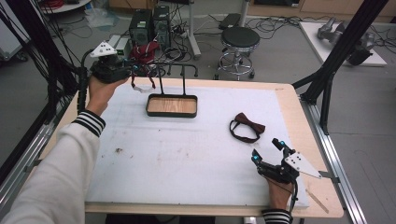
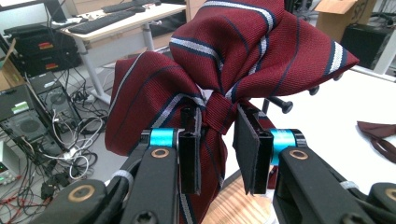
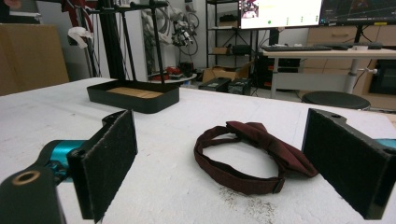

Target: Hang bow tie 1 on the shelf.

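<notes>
My left gripper [image 1: 140,70] is up at the far left corner of the table, level with the top bar of the black stand [image 1: 180,70], and its jaws are clamped tight on the knot of a striped red bow tie [image 2: 233,60]. In the left gripper view the tie's wings fan out just beyond the pads [image 2: 189,158], with its strap trailing down between them — the wooden-bottomed tray [image 1: 171,105] of the stand sits below and a little ahead.

My right gripper [image 1: 267,151] rests low at the near right of the white mat [image 1: 187,154], jaws spread wide and holding nothing. Just ahead of it, lying flat on the mat between the lines of the two pads [image 3: 109,163], is a dark maroon bow tie [image 3: 254,149] with its strap looped — near, not touching.
</notes>
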Demonstrator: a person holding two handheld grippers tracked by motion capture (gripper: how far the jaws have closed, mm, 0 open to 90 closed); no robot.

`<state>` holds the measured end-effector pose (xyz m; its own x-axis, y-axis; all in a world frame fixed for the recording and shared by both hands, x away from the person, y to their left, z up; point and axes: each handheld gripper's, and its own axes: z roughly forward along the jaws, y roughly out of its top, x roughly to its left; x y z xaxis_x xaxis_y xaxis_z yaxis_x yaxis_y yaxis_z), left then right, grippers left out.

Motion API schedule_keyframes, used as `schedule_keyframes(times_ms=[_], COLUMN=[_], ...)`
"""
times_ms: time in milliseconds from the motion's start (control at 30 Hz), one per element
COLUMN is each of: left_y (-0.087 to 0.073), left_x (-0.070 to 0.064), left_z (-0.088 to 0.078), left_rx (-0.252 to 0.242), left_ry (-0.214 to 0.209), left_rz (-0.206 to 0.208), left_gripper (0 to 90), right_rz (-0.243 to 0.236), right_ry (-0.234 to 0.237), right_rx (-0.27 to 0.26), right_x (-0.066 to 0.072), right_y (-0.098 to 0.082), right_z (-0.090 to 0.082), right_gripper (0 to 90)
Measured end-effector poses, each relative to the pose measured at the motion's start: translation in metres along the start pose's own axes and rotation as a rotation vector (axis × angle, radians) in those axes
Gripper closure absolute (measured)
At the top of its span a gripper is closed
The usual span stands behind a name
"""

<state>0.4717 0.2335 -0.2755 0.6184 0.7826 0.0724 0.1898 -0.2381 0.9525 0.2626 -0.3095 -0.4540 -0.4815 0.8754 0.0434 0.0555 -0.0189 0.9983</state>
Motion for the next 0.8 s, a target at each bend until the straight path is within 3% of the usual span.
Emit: schedule_keyframes(times_ms=[633,800], left_y=[-0.013,-0.018], left_x=[0.015,0.019], left_z=[0.023,0.028], left_rx=[0.019,0.021], left_ry=[0.081,0.077], left_rz=[-0.070,-0.100], left_gripper=[71.8,71.8], right_rz=[-0.002,-0.002], right_ry=[-0.001,-0.001], right_rx=[-0.001,0.001], right_x=[0.000,0.000], right_y=[0.000,0.000], right_z=[0.000,0.000], right_gripper=[9.7,9.7])
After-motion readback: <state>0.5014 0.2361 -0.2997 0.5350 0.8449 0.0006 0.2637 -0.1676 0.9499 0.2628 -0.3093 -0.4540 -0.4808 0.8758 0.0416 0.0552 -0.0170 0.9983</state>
